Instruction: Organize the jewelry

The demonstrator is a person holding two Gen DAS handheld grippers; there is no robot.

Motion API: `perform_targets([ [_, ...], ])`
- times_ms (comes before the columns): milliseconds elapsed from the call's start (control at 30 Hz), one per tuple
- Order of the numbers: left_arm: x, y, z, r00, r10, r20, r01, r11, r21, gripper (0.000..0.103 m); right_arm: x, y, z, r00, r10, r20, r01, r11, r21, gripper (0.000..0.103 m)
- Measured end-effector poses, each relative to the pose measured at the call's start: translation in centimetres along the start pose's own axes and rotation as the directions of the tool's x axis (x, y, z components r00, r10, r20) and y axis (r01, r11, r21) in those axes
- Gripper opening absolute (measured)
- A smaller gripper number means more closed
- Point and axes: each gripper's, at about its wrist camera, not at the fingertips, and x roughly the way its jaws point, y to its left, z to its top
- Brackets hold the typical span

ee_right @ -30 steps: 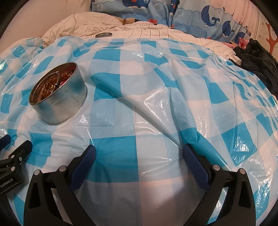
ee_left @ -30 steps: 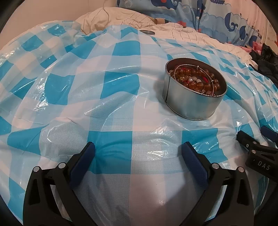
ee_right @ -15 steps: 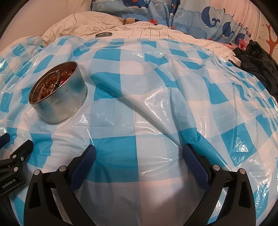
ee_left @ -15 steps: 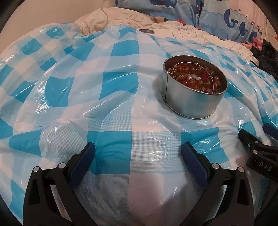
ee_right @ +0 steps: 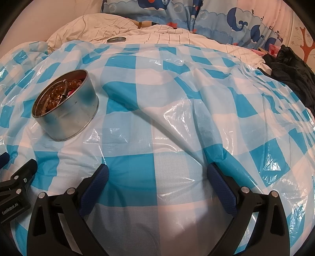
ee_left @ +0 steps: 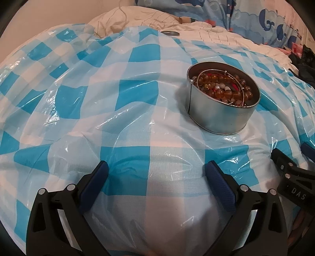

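Observation:
A round metal tin (ee_left: 220, 112) stands on the blue-and-white checked plastic sheet (ee_left: 126, 122). It holds amber bead bracelets (ee_left: 222, 86) and a thin wire bangle. The tin also shows in the right wrist view (ee_right: 69, 116), at the left. My left gripper (ee_left: 156, 181) is open and empty, low over the sheet, with the tin ahead and to its right. My right gripper (ee_right: 157, 183) is open and empty, with the tin ahead and to its left. A round metal lid (ee_right: 116, 39) lies far back on the white bedding.
White quilted bedding (ee_right: 157, 33) and a blue whale-print cover (ee_right: 216, 17) lie behind the sheet. Dark clothing (ee_right: 291, 74) sits at the far right. The right gripper's side shows at the left view's right edge (ee_left: 295, 181); the left gripper's side shows at lower left (ee_right: 13, 195).
Both grippers have shifted slightly; the tin sits a little higher in the left view and nearly unchanged in the right view. Jaws stay open.

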Motion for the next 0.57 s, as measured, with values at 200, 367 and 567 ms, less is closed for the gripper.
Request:
perform_targets([
  [200, -0.4, -0.6, -0.1, 0.999, 0.040, -0.002, -0.040, 0.999, 0.017, 0.095, -0.1, 0.1, 0.0, 1.000, -0.004, 0.008, 0.004, 1.000, -0.001, 0.096],
  [367, -0.2, -0.1, 0.1, 0.999, 0.009, -0.040, -0.009, 1.000, 0.001, 0.095, -0.1, 0.1, 0.0, 1.000, -0.001, 0.015, 0.001, 1.000, 0.003, 0.096],
  [567, -1.4, -0.6, -1.1, 0.999, -0.031, -0.007, 0.031, 0.996, 0.081, 0.096, -0.3, 0.0, -0.1, 1.000, 0.000, 0.023, 0.000, 1.000, 0.004, 0.096],
])
